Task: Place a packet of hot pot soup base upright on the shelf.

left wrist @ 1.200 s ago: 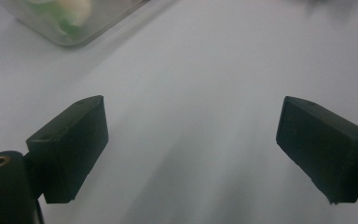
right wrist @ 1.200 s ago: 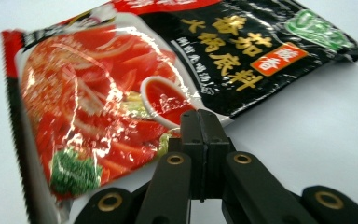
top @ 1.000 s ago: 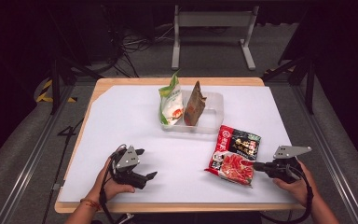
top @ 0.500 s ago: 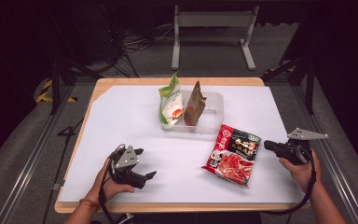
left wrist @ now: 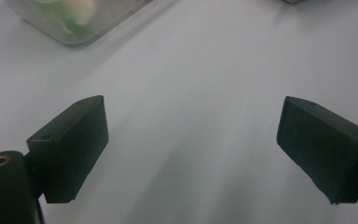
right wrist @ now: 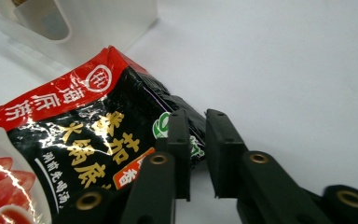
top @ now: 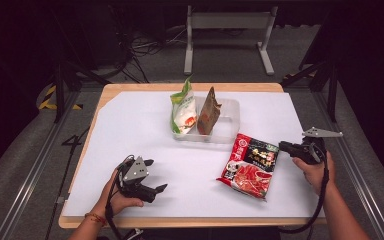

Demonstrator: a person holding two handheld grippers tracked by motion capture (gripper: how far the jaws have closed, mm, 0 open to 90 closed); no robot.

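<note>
- Right gripper sits just beside the red sauce packet on the white sheet; I've just been opening its jaws, a narrow gap with nothing between them.
- Left gripper rests wide, empty.
- Risk, I judge: regrasping the packet's thin corner slips, or nudges it into the clear tub.

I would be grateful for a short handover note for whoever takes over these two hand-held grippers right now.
Right hand-held gripper: just let go of the red packet and is backing off to the packet's right; its jaws have just been opening, a narrow gap, nothing between them.
Left hand-held gripper: open, idle on the near left of the table.
The red packet lies flat, near right of the clear tub.
In the tub: green packet and brown packet, upright.
Likely left: the red packet into the tub.
</note>
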